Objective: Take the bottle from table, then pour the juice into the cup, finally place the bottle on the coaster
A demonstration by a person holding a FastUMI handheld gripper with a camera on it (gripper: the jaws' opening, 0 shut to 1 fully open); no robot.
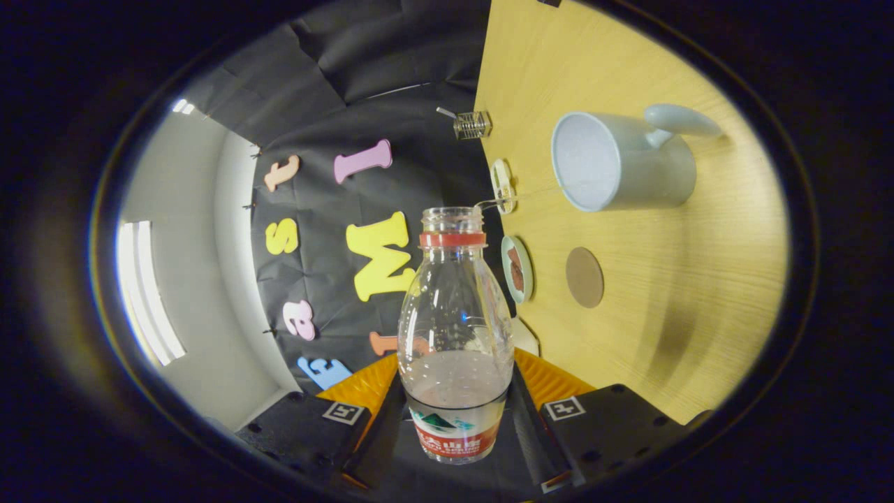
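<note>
My gripper (455, 398) is shut on a clear plastic bottle (452, 314), both orange fingers (360, 385) pressing on its lower body near the red and white label. The bottle has a red neck ring and no cap, and it holds some pale liquid. It is tipped over sideways relative to the wooden table (698, 300). A thin stream (520, 195) runs from its mouth into the light blue cup (614, 164), which stands beyond the fingers with its handle on the far side. The round brown coaster (584, 277) lies on the table beside the cup, nearer to the bottle.
A small green-rimmed dish (517, 269) with something brown in it sits at the table's far edge next to the coaster. A white and yellow ring-shaped object (501, 183) and a small wire holder (471, 124) stand further along that edge.
</note>
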